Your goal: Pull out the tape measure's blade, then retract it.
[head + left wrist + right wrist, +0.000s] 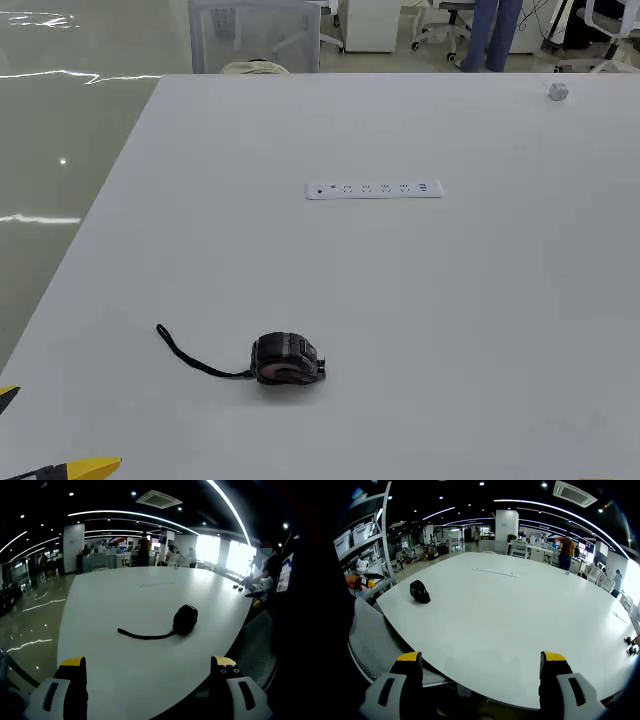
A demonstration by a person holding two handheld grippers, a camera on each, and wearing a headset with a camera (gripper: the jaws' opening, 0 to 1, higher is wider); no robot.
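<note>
Left gripper (149,662): black jaws with yellow tips, spread wide, nothing between them, hanging just off the near table edge. Right gripper (481,657): likewise wide open and empty, and farther from the work.

The compact black tape measure (287,360) sits on the white table (450,300), front-left area, ahead of the left gripper and apart from it. No blade is showing. Its thin black wrist strap (195,358) trails off to one side, limp.

Handling, as judged: the case is rigid, small and fairly dense, so it is likely to skate on the smooth top if nudged. Clamp one gripper across the flat sides of the case. Pinch the end hook with the other (the hook is too small to make out here). The blade is thin springy steel; expect it to snap back, so let it in slowly.

Mid-table lies a flat white power strip (373,189). At the far right is a small grey object (558,91), unidentified.
</note>
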